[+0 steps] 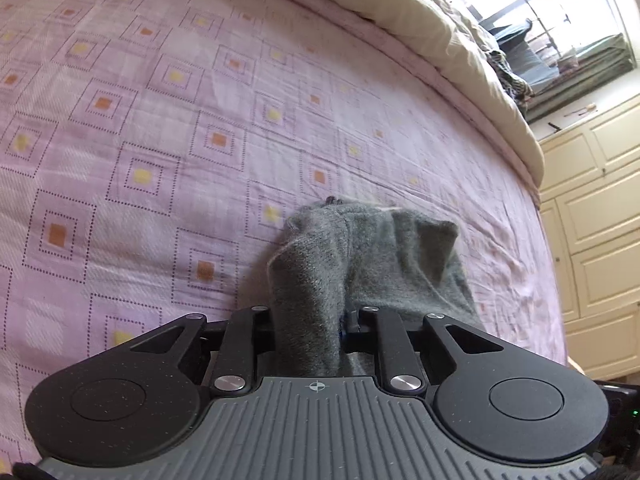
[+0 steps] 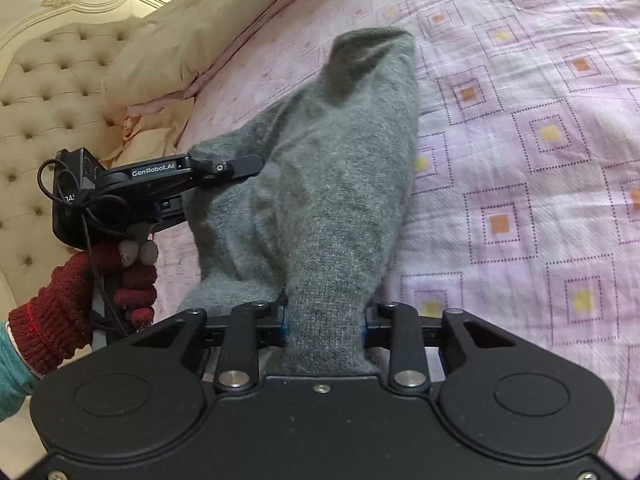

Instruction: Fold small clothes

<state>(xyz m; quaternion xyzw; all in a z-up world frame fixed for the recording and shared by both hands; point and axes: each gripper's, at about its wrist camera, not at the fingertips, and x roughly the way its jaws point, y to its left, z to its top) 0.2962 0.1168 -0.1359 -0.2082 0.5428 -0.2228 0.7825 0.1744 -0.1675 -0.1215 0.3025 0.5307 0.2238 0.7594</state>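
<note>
A grey knitted garment (image 2: 340, 168) is held up over the bed by both grippers. My right gripper (image 2: 325, 330) is shut on one end of it, and the cloth bulges out between the jaws toward a rounded far tip. In the right wrist view my left gripper (image 2: 224, 170) grips the garment's left edge, held by a hand in a dark red knitted glove (image 2: 120, 280). In the left wrist view my left gripper (image 1: 310, 326) is shut on the grey garment (image 1: 360, 264), which hides its fingertips and hangs toward the sheet.
The bed carries a pink sheet (image 1: 160, 140) with dotted squares. A beige duvet (image 1: 420, 28) lies along its far side, with a tufted cream headboard (image 2: 48, 92) beyond. Cream cabinet doors (image 1: 596, 224) stand past the bed's edge, under a bright window (image 1: 540, 8).
</note>
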